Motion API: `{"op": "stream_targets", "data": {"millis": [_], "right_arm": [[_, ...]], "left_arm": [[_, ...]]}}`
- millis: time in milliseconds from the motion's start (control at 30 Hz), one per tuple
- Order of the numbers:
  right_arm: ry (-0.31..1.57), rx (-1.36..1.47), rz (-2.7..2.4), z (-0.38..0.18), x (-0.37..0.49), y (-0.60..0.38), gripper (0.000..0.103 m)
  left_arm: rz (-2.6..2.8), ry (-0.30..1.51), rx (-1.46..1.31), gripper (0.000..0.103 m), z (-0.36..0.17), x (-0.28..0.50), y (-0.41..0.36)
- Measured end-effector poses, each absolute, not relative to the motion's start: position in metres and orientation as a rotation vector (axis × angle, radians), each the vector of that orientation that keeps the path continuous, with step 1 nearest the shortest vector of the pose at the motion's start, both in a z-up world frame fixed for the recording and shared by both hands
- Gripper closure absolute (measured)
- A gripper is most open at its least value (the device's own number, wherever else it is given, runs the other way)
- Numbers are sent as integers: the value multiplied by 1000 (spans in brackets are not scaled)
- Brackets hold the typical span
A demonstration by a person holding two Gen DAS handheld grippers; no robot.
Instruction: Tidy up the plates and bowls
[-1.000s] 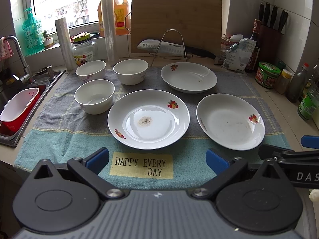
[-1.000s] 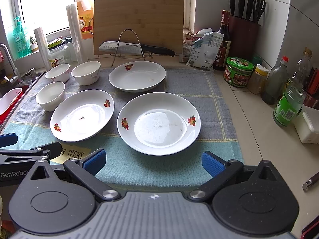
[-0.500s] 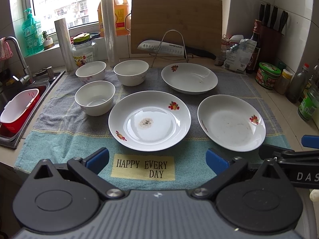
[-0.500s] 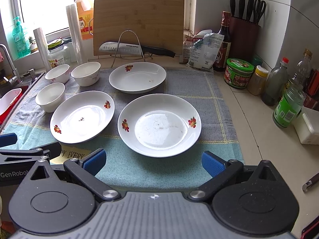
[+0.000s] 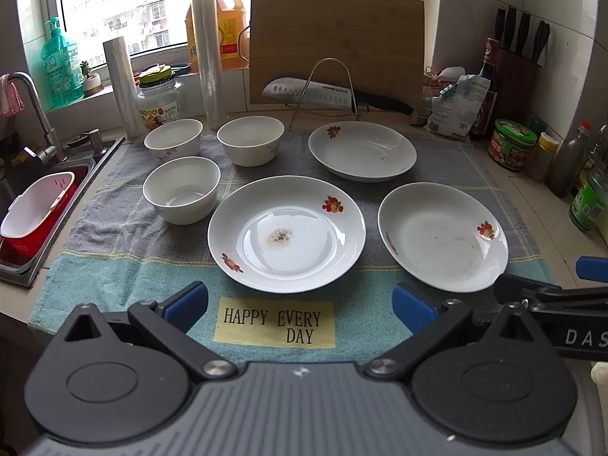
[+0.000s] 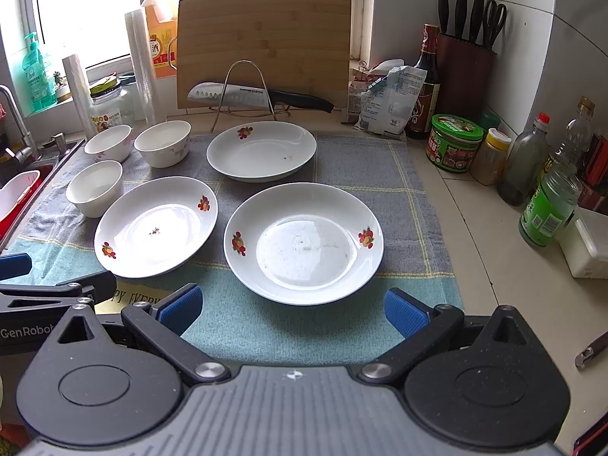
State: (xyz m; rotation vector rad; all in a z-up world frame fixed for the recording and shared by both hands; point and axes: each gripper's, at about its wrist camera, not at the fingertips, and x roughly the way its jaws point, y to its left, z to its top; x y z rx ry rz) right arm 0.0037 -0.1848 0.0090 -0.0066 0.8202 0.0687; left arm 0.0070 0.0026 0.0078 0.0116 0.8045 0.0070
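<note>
Plates and bowls sit spread across the towel [image 5: 114, 235] on your desk [image 6: 494, 266], none stacked. Your left tongs [image 5: 300, 302] hang released above the towel's near edge, blue pads wide apart with the "HAPPY EVERY DAY" patch [image 5: 273, 323] between them, gripping nothing. Your right tongs [image 6: 292, 309] are likewise spread wide and empty, just short of the near right plate [image 6: 304, 243].

From your left view, the near left plate [image 5: 287, 233] lies straight ahead of the tongs, with a speckled smear at its centre. The near right plate [image 5: 442, 237] lies beside it, apart from it, carrying faint residue. The far plate [image 5: 361, 150] sits behind both, near the wire rack [image 5: 326, 91] that holds a knife [image 5: 323, 93] in front of the upright cutting board [image 5: 336, 45].

Three bowls stand upright at the left of the towel. The nearest bowl [image 5: 181, 189] stands just beside the near left plate's rim. The back left bowl [image 5: 173, 140] and the back right bowl [image 5: 250, 140] sit behind it, side by side. I cannot tell whether any of the bowls touch.

Left of the towel is the sink [image 5: 26, 266], with a red and white basket [image 5: 34, 212] in it. Bottles and jars line the right of the desk.
</note>
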Motion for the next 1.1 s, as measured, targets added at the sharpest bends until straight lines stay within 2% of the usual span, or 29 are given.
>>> {"op": "stream_targets", "data": {"millis": [1100], "right_arm": [[802,-14,63,12,2,-184,0]], "left_arm": [[1,799,18,1,11,10,2]]}}
